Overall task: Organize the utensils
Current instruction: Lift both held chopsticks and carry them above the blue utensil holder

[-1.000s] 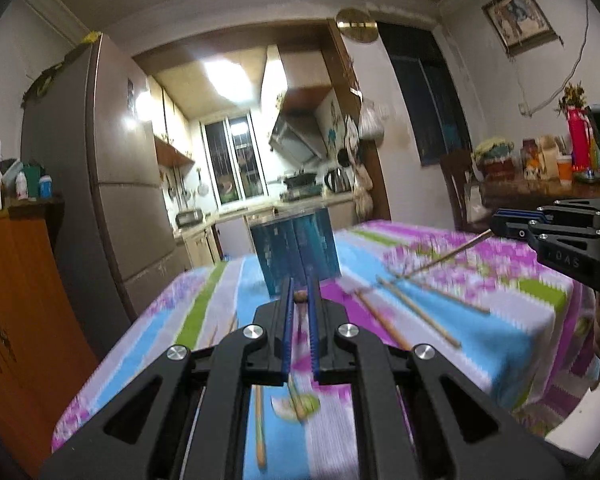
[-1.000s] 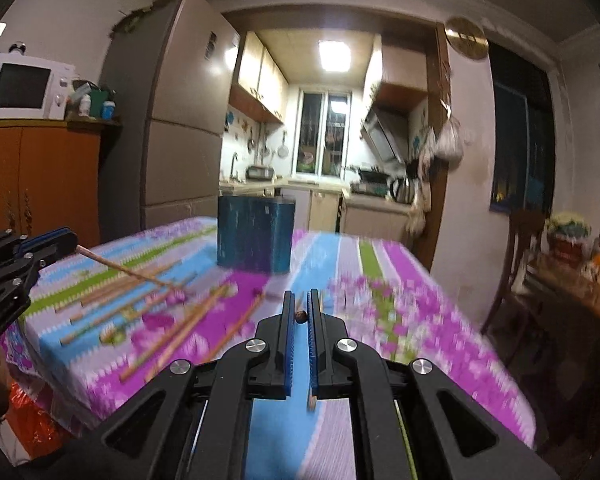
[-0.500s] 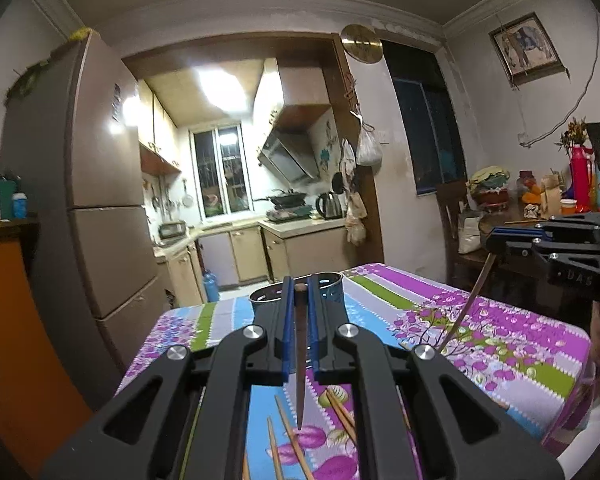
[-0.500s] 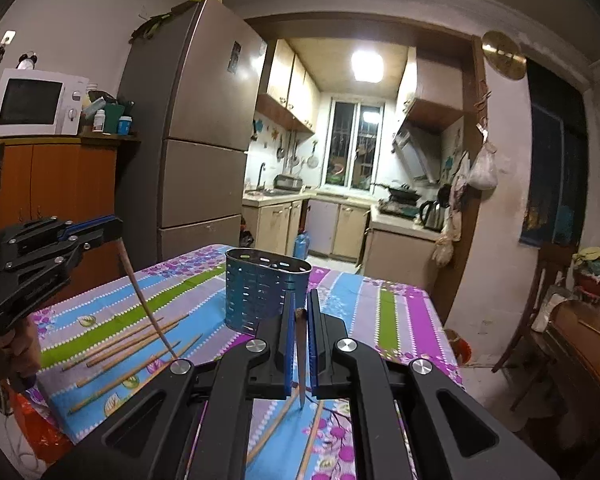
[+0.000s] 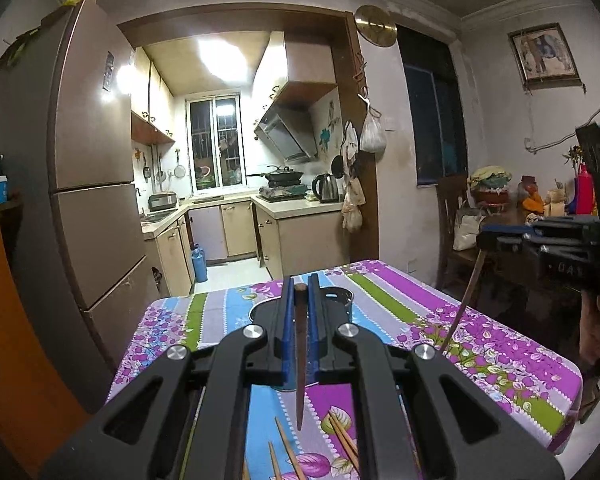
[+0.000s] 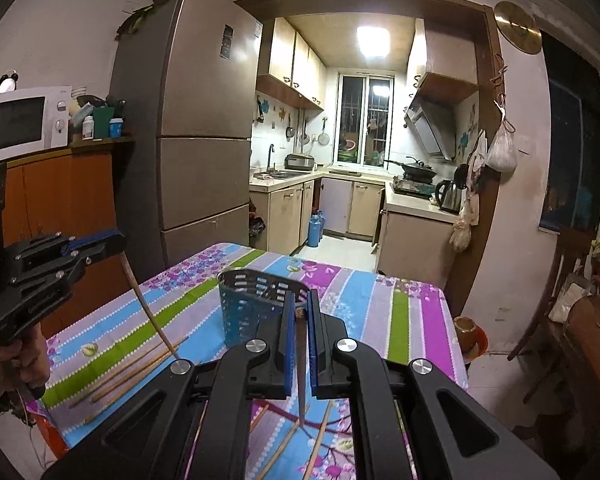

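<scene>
My left gripper (image 5: 299, 286) is shut on a brown chopstick (image 5: 300, 360) that hangs point down above the table. It also shows at the left of the right wrist view (image 6: 112, 242), its chopstick (image 6: 148, 312) hanging down. My right gripper (image 6: 300, 312) is shut on another chopstick (image 6: 301, 372), also point down; it shows at the right of the left wrist view (image 5: 486, 240). A blue perforated utensil holder (image 6: 248, 312) stands on the table just beyond both grippers, partly hidden behind my left fingers (image 5: 340, 304). Several loose chopsticks (image 6: 136, 372) lie on the cloth.
The table carries a striped floral cloth (image 5: 500, 352). A tall fridge (image 6: 196, 140) and an orange cabinet with a microwave (image 6: 20, 120) stand to the left. A wooden chair and a cluttered side table (image 5: 500, 200) stand to the right. The kitchen lies beyond.
Both grippers have lifted and tilted up from the cloth, each carrying its chopstick, which now hangs point down. The holder now sits lower and closer in both views.
</scene>
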The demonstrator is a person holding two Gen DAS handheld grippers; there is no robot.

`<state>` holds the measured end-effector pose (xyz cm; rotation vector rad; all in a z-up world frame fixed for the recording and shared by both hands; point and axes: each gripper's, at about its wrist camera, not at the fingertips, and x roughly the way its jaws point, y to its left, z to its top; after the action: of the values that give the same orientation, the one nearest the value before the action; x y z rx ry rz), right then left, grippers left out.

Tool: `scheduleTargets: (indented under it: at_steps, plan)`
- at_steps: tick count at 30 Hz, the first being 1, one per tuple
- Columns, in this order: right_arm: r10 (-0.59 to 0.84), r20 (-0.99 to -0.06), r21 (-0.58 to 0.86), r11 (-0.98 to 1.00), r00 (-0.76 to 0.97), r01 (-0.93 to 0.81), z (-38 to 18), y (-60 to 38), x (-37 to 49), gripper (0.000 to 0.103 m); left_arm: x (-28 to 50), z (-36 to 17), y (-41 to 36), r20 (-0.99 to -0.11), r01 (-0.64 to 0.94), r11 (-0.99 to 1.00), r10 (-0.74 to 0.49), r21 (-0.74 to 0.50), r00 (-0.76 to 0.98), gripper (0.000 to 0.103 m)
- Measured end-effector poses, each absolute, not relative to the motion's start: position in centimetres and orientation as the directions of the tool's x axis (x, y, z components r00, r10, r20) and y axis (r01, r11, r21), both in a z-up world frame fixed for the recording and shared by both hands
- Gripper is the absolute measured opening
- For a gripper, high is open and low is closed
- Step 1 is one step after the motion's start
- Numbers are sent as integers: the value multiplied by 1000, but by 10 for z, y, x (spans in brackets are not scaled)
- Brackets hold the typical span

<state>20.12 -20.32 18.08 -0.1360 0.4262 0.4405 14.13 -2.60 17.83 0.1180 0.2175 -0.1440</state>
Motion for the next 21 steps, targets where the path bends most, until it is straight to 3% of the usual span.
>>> scheduleTargets:
  at_steps: [11, 21]
  plan:
    - [402, -450, -27, 886, 798, -462, 223, -186, 242, 7, 162, 211, -22, -238, 126, 987, -100, 98, 966, 5]
    - [413, -427, -19, 885, 804, -465, 269, -167, 284, 7, 185, 262, -13, -189, 86, 993, -68, 87, 980, 5]
